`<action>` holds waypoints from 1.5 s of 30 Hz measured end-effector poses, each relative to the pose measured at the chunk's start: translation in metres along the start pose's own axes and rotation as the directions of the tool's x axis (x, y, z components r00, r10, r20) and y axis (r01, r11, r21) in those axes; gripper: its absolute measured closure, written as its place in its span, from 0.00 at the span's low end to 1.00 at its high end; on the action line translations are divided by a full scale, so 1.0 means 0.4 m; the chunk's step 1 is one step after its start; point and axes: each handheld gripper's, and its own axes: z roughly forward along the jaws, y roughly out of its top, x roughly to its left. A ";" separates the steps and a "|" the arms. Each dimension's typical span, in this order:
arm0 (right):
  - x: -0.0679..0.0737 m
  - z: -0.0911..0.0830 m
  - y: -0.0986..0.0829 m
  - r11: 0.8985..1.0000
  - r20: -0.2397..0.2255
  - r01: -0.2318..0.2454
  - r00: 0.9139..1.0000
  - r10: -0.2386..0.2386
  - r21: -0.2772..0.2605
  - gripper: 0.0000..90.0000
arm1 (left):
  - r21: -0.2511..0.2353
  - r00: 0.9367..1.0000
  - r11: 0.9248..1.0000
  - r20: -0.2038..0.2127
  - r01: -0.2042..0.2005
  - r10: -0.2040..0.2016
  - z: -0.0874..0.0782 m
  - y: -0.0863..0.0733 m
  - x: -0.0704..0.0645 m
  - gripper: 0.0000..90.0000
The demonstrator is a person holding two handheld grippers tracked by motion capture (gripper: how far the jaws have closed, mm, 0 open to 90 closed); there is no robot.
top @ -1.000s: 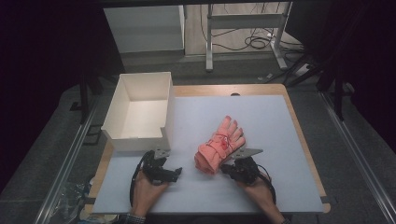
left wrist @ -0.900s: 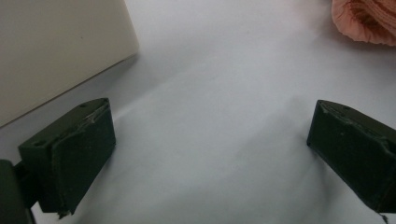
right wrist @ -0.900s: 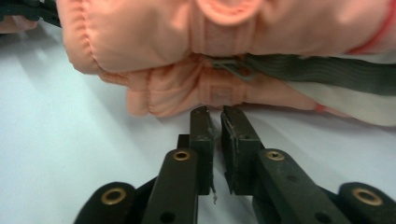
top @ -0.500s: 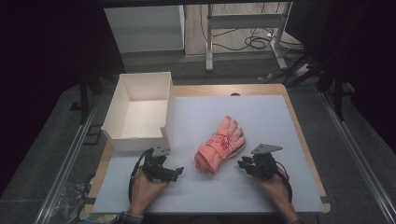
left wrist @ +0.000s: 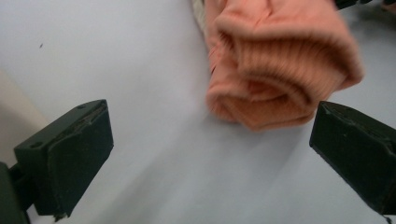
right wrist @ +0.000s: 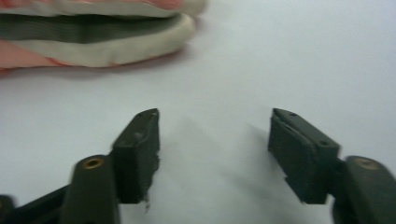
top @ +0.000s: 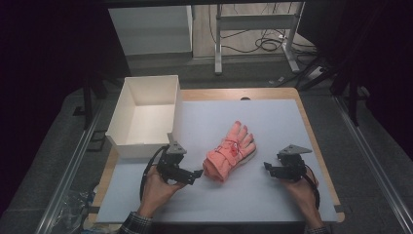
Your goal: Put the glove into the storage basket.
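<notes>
From the high view, the pink glove (top: 230, 151) lies flat on the white table mat (top: 272, 122), roughly mid-table, fingers pointing away from the person and the cuff toward them; a red string sits bunched on its back; the white box (top: 146, 117) stands at the mat's left edge, open on top, well left of the glove; the left gripper (top: 195, 174) sits just beside the glove's cuff, tips pointing at it, held in the left hand (top: 157, 187); the right gripper (top: 269, 168) is off to the glove's right with a clear bit of mat between them, held in the right hand (top: 304, 187); can't really judge the jaws from up here.

Left gripper view: jaws spread really wide, one at each side of the frame, nothing between them but mat; the glove's ribbed cuff (left wrist: 275, 70) is right ahead, closer to the right-hand jaw, not touching either one as far as I can see.

Right gripper view: jaws parted with bare mat between them, gripping nothing; the glove (right wrist: 93, 32) lies up in the top left corner, edge-on, cream and grey layers showing, well apart from the tips.
</notes>
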 end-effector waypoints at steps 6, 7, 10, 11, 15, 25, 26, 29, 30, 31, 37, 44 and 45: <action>-0.005 0.009 -0.002 1.000 0.020 0.006 1.000 -0.007 0.010 0.19 | 0.028 0.999 0.998 0.017 -0.051 0.051 0.018 0.075 -0.028 0.00; -0.005 0.009 -0.002 1.000 0.020 0.006 1.000 -0.007 0.010 0.19 | 0.028 0.999 0.998 0.017 -0.051 0.051 0.018 0.075 -0.028 0.00; -0.007 0.010 -0.003 1.000 0.018 -0.002 1.000 0.002 0.008 0.19 | 0.034 0.997 0.996 0.024 -0.078 0.077 0.034 0.106 -0.044 0.00; -0.007 0.010 -0.003 1.000 0.018 -0.002 1.000 0.002 0.008 0.19 | 0.037 0.996 0.996 0.025 -0.083 0.082 0.038 0.113 -0.047 0.00; -0.008 0.010 -0.004 1.000 0.016 -0.002 1.000 0.002 0.006 0.19 | 0.034 0.994 0.994 0.039 -0.100 0.098 0.063 0.146 -0.064 0.00; -0.007 0.010 -0.005 1.000 0.018 -0.004 1.000 0.004 0.004 0.19 | 0.075 0.993 0.990 0.029 -0.119 0.117 0.152 0.178 -0.092 0.00; -0.007 0.010 -0.005 1.000 0.018 -0.004 1.000 0.004 0.004 0.19 | 0.081 0.992 0.989 0.024 -0.122 0.120 0.162 0.178 -0.094 0.00; -0.007 0.010 -0.006 1.000 0.019 -0.003 1.000 0.003 0.004 0.19 | 0.115 0.991 0.984 0.019 -0.135 0.134 0.195 0.175 -0.102 0.00; -0.007 0.010 -0.006 1.000 0.019 -0.003 1.000 0.003 0.004 0.19 | 0.125 0.990 0.982 0.019 -0.140 0.139 0.202 0.173 -0.102 0.00; -0.007 0.010 -0.006 1.000 0.019 -0.003 1.000 0.003 0.004 0.19 | 0.138 0.990 0.980 0.012 -0.142 0.141 0.211 0.171 -0.104 0.00; -0.007 0.010 -0.006 1.000 0.020 -0.002 1.000 0.002 0.004 0.19 | 0.188 0.990 0.972 0.018 -0.141 0.140 0.258 0.144 -0.104 0.00; -0.007 0.010 -0.006 1.000 0.020 -0.001 1.000 0.001 0.003 0.19 | 0.226 0.992 0.966 0.013 -0.122 0.123 0.287 0.112 -0.100 0.04; -0.007 0.010 -0.006 1.000 0.020 -0.001 1.000 0.000 0.003 0.19 | 0.231 0.993 0.965 0.015 -0.120 0.120 0.289 0.110 -0.101 0.05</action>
